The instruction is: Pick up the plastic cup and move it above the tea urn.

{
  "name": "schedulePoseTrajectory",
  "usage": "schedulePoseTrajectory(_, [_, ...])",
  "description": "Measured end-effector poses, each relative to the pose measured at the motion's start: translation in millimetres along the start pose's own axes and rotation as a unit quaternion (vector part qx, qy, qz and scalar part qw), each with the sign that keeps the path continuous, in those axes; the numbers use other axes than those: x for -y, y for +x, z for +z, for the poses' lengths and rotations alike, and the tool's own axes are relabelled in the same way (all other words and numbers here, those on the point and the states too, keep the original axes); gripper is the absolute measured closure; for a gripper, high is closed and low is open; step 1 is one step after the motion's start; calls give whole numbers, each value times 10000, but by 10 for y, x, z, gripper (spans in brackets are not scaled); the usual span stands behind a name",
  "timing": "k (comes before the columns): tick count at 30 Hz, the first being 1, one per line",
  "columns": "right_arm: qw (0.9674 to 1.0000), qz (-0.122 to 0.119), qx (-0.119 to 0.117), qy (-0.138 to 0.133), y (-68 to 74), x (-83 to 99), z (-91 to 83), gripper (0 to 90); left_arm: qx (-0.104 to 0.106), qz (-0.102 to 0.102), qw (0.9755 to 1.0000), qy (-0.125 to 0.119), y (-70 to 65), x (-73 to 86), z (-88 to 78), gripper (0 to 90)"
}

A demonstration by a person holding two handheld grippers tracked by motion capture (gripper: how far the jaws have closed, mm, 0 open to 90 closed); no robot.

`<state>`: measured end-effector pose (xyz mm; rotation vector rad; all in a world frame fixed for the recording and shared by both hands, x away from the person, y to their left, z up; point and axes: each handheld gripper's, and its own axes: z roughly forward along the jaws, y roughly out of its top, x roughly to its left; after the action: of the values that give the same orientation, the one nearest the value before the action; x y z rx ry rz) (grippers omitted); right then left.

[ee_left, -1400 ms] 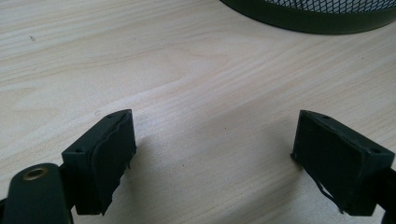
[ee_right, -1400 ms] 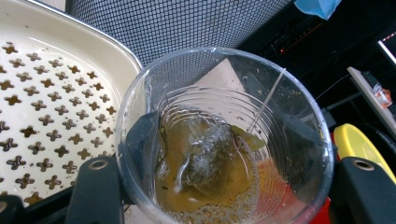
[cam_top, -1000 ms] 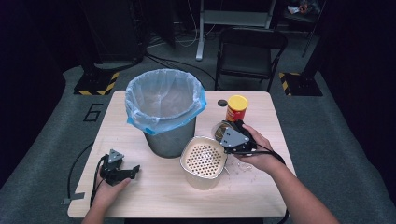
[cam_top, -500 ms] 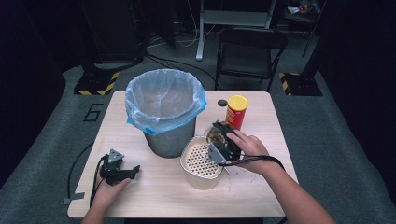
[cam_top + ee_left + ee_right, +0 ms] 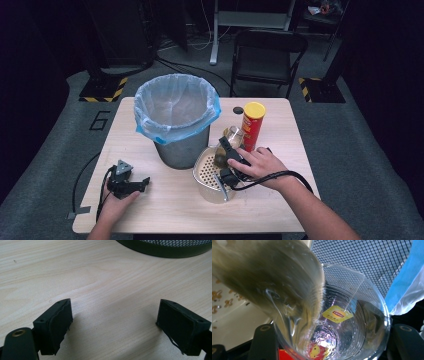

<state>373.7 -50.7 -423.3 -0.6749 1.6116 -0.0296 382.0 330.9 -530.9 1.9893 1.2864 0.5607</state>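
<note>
A: Start with the high view. Where do you stand?

B: Your right gripper (image 5: 223, 150) is tipped over the cream perforated strainer bowl (image 5: 206, 172), which sits on the bench (image 5: 165, 200) just in front of the mesh waste bin (image 5: 182, 150) with its blue liner (image 5: 175, 107). The clear plastic cup (image 5: 231, 136) is in its jaws, leaning toward the bowl. Behind your hand stands the red chip can (image 5: 253, 125) with a yellow lid, and a small dark cap (image 5: 238, 110) lies near it.

A: And my left?

B: Your left gripper (image 5: 142, 181) rests on the bench near the front left, well apart from the bin and the bowl.

A: What does the left gripper view give?

B: Its jaws stand wide apart with bare bench (image 5: 112, 290) between them, holding nothing. The dark base of the bin (image 5: 165, 250) shows at the top edge.

A: And the right gripper view?

B: Your jaws are closed on the sides of the cup (image 5: 352, 322), which lies tilted along them. Brownish liquid (image 5: 272, 280) is streaming out of it on the left, toward the strainer bowl (image 5: 234, 315). A yellow tea bag tag (image 5: 337, 314) on its string clings inside the cup. Beyond are the bin mesh (image 5: 367, 260) and the liner (image 5: 404, 287).
</note>
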Motion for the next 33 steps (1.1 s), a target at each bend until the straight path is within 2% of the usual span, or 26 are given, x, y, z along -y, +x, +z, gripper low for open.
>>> schedulePoseTrajectory(1, [10000, -97, 11, -15, -9, -2, -1, 362, 0, 0, 10000, 1, 0, 0, 0, 129])
schedulePoseTrajectory(3, [9998, -69, 167, -6, -9, -2, -8, 362, 0, -1, 10000, 1, 0, 0, 0, 129])
schedulePoseTrajectory(8, [9997, -186, 153, -49, -60, 2, -34, 362, 0, 0, 10000, 4, 0, 0, 0, 129])
schedulePoseTrajectory(19, [9991, -354, 226, -67, -57, 4, -32, 361, 1, 0, 10000, 1, 0, 0, 0, 129])
schedulePoseTrajectory(20, [9988, -459, 134, -39, -68, 6, -44, 361, 1, -2, 10000, 1, 0, 0, 0, 129])
schedulePoseTrajectory(27, [9987, -429, 257, -56, -58, 1, -54, 361, 0, 0, 10000, 1, 0, 0, 0, 129])
schedulePoseTrajectory(28, [9992, -389, 9, -130, -39, -4, -54, 361, -1, -1, 10000, 0, 0, 0, 0, 129])
schedulePoseTrajectory(29, [9987, -410, 289, -51, -46, -1, -60, 361, 0, 0, 10000, 0, 0, 0, 0, 129])
schedulePoseTrajectory(33, [9988, -436, 224, -84, -59, -5, -68, 360, 0, -1, 10000, -1, 0, 0, 0, 129])
